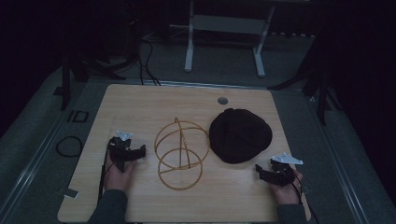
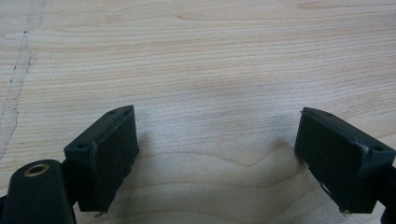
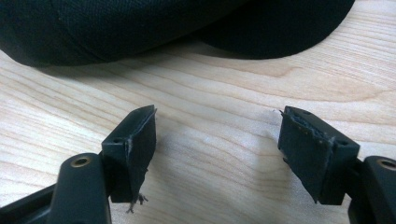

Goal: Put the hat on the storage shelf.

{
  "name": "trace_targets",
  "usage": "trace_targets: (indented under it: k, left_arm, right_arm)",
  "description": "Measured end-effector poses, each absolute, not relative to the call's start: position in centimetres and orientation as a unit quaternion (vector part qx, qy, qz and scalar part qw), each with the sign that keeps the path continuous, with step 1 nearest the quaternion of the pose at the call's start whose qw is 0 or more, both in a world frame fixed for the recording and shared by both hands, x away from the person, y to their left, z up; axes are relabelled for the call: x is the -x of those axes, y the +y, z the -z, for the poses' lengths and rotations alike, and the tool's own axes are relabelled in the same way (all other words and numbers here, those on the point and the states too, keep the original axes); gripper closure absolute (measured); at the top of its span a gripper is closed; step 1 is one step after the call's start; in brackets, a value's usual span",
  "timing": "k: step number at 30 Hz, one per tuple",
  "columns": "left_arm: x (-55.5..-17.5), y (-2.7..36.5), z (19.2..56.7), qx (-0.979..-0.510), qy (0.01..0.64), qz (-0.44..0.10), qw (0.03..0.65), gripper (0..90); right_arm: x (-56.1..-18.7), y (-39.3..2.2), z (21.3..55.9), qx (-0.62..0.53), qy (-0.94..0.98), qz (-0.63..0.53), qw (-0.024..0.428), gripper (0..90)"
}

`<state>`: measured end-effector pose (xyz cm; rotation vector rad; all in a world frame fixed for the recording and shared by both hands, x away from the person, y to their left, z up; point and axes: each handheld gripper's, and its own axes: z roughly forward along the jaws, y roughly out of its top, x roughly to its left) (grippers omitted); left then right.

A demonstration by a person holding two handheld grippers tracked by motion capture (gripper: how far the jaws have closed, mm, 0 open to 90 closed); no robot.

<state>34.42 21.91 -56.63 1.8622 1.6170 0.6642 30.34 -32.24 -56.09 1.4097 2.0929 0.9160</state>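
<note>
A black cap [image 1: 240, 134] lies on the right half of the wooden table [image 1: 140, 100], and its dark fabric [image 3: 140, 28] spans the top of the right gripper view. To its left stands a gold wire stand [image 1: 180, 151] made of rings. My left gripper [image 1: 140, 151] rests left of the stand, pointing toward it, jaws open over bare wood [image 2: 215, 135]. My right gripper [image 1: 259, 171] sits near the front right corner, just below the cap, open with nothing between its pads [image 3: 133, 149].
A round grommet [image 1: 222, 100] sits near the table's far edge. A coiled cable [image 1: 69, 145] lies on the floor at the left. A white frame's legs [image 1: 189, 51] stand beyond the table.
</note>
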Motion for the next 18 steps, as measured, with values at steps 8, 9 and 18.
trace_targets:
  k: [8,9,18]
  left_arm:
    - [-34.5,21.9,56.6,-0.698,0.606,-0.249,0.289,13.0]
    - [-34.5,21.9,56.6,-0.698,0.606,-0.249,0.289,13.1]
    - [-34.5,21.9,56.6,-0.698,0.606,-0.249,0.289,13.1]
  right_arm:
    - [-30.5,-32.2,56.0,-0.517,0.76,-0.325,0.222,23.1]
    - [-30.6,-32.2,55.9,-0.516,0.765,-0.32,0.217,22.4]
    - [-30.7,-32.1,54.7,-0.486,0.792,-0.311,0.201,27.7]
